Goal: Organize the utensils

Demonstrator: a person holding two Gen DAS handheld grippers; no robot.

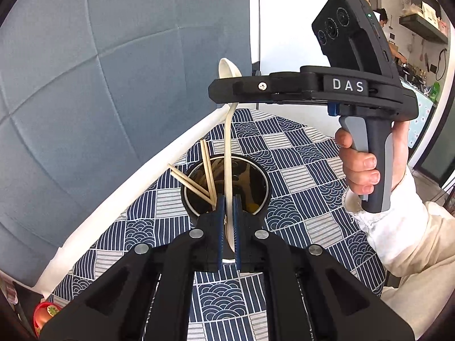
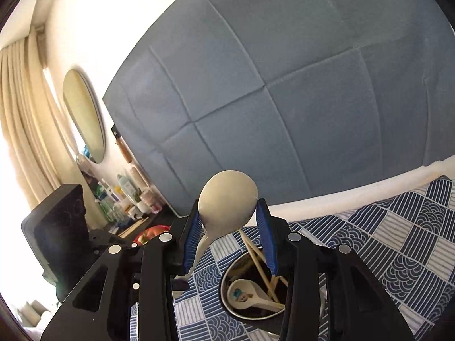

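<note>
While the left tongs (image 1: 229, 221) pinch the handle of the cream ladle (image 1: 229, 142), the right tongs (image 2: 231, 227) clasp its bowl, holding it above the steel holder (image 1: 226, 187) with chopsticks (image 1: 206, 170) on the patterned cloth (image 1: 298, 147).

Table under a blue patterned tablecloth (image 1: 298, 153), round metal holder (image 1: 263, 196) standing on it

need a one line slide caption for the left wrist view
Left gripper and right gripper both hold a cream long-handled spoon above a steel utensil holder with chopsticks.
</note>
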